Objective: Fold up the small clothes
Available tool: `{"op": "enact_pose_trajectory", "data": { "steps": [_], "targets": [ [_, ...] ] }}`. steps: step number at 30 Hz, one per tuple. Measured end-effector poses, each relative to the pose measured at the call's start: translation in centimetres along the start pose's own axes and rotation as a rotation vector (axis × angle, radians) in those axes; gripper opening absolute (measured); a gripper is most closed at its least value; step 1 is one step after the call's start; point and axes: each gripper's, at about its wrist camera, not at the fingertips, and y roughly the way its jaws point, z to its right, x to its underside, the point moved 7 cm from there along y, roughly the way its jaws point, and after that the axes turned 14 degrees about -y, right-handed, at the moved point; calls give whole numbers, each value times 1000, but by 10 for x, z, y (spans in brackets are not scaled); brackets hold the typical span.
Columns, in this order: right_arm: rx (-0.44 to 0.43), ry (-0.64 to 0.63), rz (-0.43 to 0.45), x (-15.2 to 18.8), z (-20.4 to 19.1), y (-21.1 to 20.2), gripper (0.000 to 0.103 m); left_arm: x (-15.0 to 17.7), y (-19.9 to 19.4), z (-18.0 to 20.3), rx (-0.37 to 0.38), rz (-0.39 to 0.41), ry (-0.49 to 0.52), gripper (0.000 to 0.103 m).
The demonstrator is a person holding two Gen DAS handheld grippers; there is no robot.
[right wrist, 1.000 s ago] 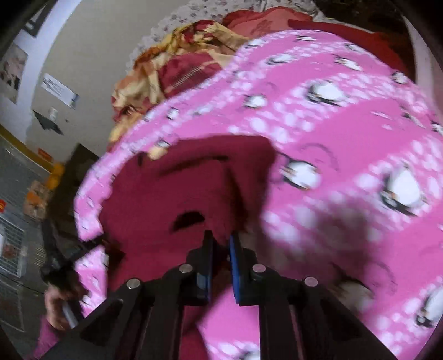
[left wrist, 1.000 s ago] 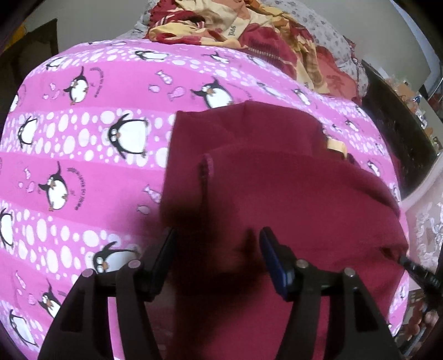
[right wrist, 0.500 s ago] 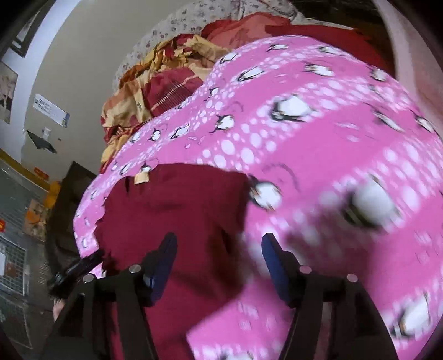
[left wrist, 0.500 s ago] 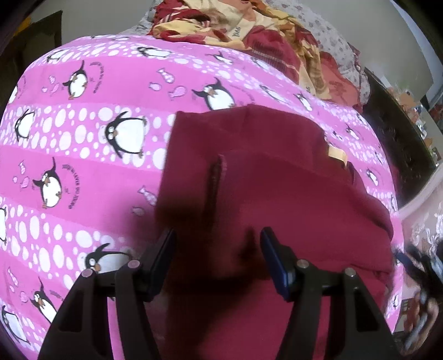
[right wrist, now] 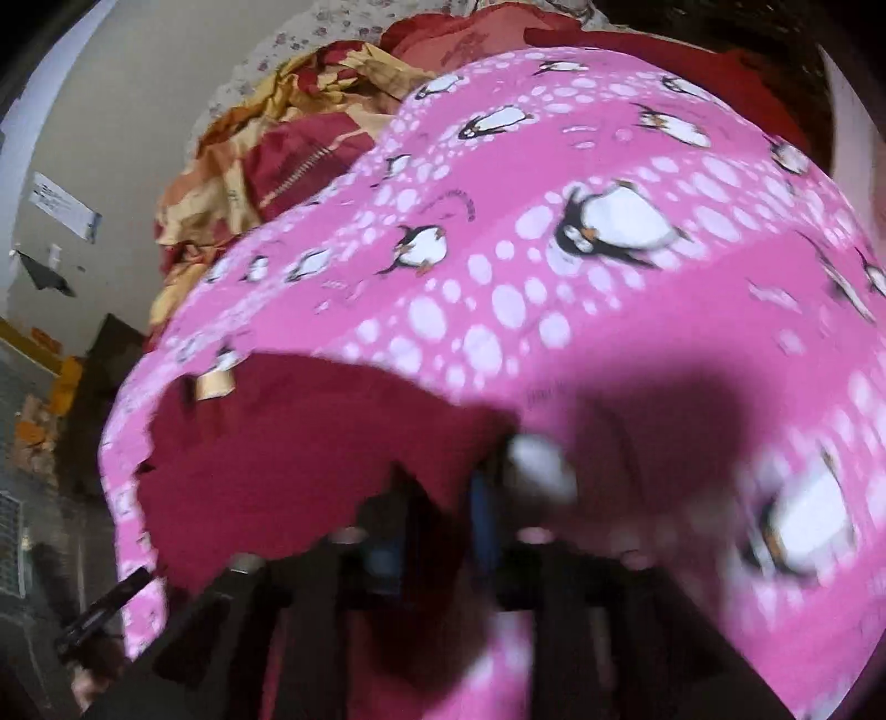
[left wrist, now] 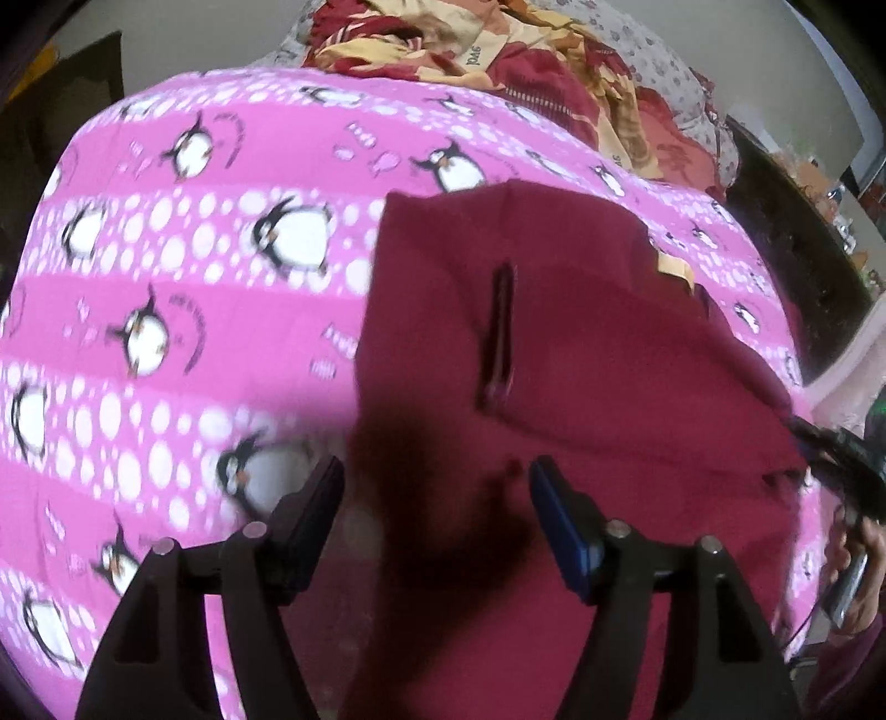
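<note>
Mid-fold on the maroon garment (left wrist: 581,360), our left gripper (left wrist: 437,520) opening empty, right gripper (right wrist: 437,515) closing blurred, we next need its edge.

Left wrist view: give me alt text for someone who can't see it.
A dark red garment lies flat on a pink penguin-print bedsheet, with the left gripper above its near edge, jaws opening and not pressing the cloth. A red-and-yellow blanket is heaped at the far end.

Maroon garment (left wrist: 581,387), partly folded, lying on pink penguin bedsheet (left wrist: 166,332)
</note>
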Motion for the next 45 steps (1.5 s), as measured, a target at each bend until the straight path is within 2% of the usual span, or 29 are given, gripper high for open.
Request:
{"op": "enact_pose_trajectory", "data": {
  "steps": [1,6,10,13,16,17,18,19,21,24,28,32,37,39,41,45],
  "targets": [
    [-29,-18,-13,10,-8,-9,60,6,-5,-5,3,-2,0,73],
    [-145,-146,-121,88,-47,-50,61,34,-25,-25,-2,-10,30,75],
    [-193,-223,-217,153,-81,-44,61,52,-39,-38,-10,7,49,75],
    [-141,-277,-261,184,-97,-27,61,63,-44,-45,-1,-11,40,75],
    [-100,-299,-220,195,-106,-17,61,68,-47,-46,5,-26,28,75],
    [-81,-320,-209,196,-110,-17,55,69,-49,-46,8,-24,23,75],
    [-69,-347,-205,196,-116,-16,43,71,-53,-46,18,-21,16,75],
    [-68,-357,-200,194,-120,-16,15,71,-56,-44,28,-19,12,75],
    [-42,-371,-168,192,-126,-24,11,74,-64,-40,46,-14,8,75],
    [-10,-421,-140,197,-128,-46,9,79,-79,-36,64,15,29,75],
    [15,-394,-145,212,-108,-64,9,90,-89,-41,41,33,67,76],
    [-33,-315,-164,227,-93,-61,9,103,-87,-50,41,-3,51,76],
    [-110,-232,-101,220,-88,-75,15,122,-91,-59,60,-39,33,77],
    [-118,-219,-86,220,-84,-82,24,130,-94,-64,66,-46,31,81],
    [-132,-188,-79,221,-78,-88,48,140,-99,-72,49,-51,47,84],
    [-154,-200,-103,226,-77,-94,51,160,-103,-89,-12,-73,92,84]
  ]
}}
